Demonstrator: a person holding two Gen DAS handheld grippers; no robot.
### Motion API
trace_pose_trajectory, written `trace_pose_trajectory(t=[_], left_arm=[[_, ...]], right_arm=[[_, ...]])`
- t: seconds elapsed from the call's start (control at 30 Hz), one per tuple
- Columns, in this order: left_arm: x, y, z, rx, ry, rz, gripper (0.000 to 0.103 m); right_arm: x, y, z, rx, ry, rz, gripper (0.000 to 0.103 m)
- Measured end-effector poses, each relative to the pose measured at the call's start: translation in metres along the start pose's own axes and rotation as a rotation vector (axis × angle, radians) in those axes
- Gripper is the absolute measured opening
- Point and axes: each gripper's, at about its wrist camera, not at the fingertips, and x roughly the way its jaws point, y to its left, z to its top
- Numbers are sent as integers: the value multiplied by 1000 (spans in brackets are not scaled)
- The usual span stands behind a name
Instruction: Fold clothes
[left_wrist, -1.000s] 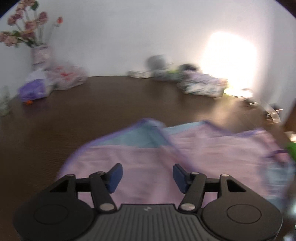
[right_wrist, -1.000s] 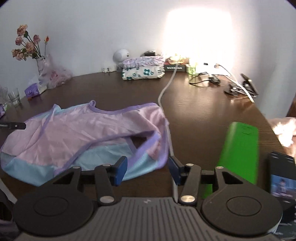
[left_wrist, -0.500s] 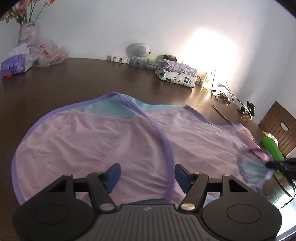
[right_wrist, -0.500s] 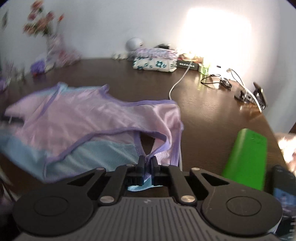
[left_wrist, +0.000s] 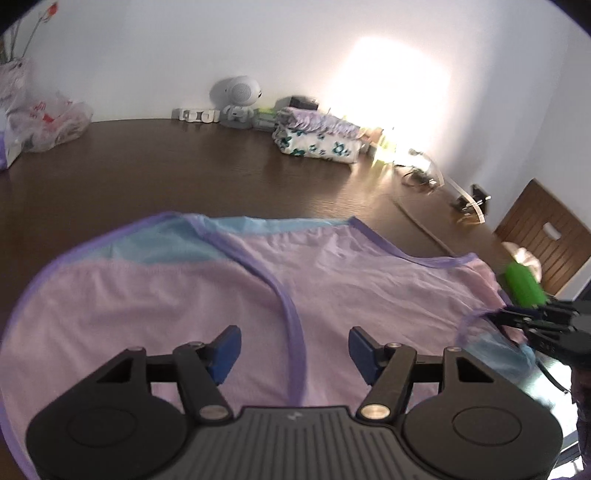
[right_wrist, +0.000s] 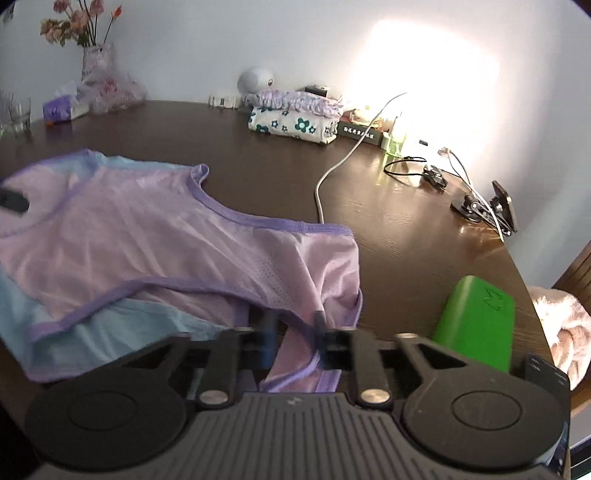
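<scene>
At the near edge of a dark wooden table (right_wrist: 406, 236), the right tool (right_wrist: 293, 325) is clamped shut on the purple-trimmed hem of the one garment (right_wrist: 166, 236) spread flat, lilac with pale blue panels. The left tool (left_wrist: 291, 343) hangs over its other end, jaws well apart and gripping nothing. Beyond lie one green block (right_wrist: 476, 321), one white cable (right_wrist: 332, 170), one stack of folded clothes (right_wrist: 295, 118) and one dark box (right_wrist: 360, 133) whose pale lettering is too small to read.
</scene>
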Motion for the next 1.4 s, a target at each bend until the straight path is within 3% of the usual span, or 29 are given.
trace_pose_trajectory(t=[0.07,0.17,0.2,0.27,0.37,0.4,0.5,0.53,0.57,0.7,0.8,0.83,0.9,0.97,1.0,1.03,1.1,1.17,1.23,1.33,1.4], left_arm=[[10,-1,18,-18,20,24,63],[27,-3,37,-31,48,-3,59],[34,-4,40,-39,65,-19,55],[49,-5,42,-56,111,-26,36],[61,-5,40,-69,134,11,24],[59,-5,39,-66,124,26,24],[56,-1,35,-77,113,31,24],[55,0,34,-80,109,35,23],[55,1,33,-82,104,39,22],[54,-5,31,-42,88,60,22],[49,-12,34,-37,57,121,22],[45,-17,35,-21,34,151,22],[26,-56,32,165,-86,211,26],[18,-100,20,361,-108,116,54],[20,-121,13,426,-74,45,56],[25,-140,6,471,-26,-14,55],[37,-167,-7,528,35,-61,54],[49,-181,-17,574,69,-44,47],[57,-184,-20,556,112,-28,33],[58,-182,-19,539,128,-28,26],[60,-183,-18,539,140,-14,15]], right_arm=[[-2,0,1,-3,-10,-1,3],[-37,2,3,-31,-117,14,3],[-37,5,0,-60,-97,17,3],[-35,12,-7,-117,-56,22,3],[-26,20,-19,-177,9,-1,3],[-25,21,-23,-182,17,-11,4],[-33,11,-16,-110,-29,16,16],[-34,8,-12,-89,-45,17,32],[-35,4,-9,-69,-61,18,37],[-12,3,-3,-94,-27,14,33],[-1,0,-4,-80,-12,19,10],[-2,-1,-4,-73,-10,19,6],[-7,-4,-4,-63,-11,19,6],[-11,-8,-6,-54,-9,22,7],[-11,-10,-7,-48,0,27,8],[-9,-11,-9,-44,8,29,8],[-5,-14,-11,-40,20,29,9],[-5,-14,-12,-31,10,30,9],[-6,-15,-12,-22,-1,31,9],[-6,-16,-14,-14,-3,37,9],[-6,-16,-16,-14,-6,42,9]])
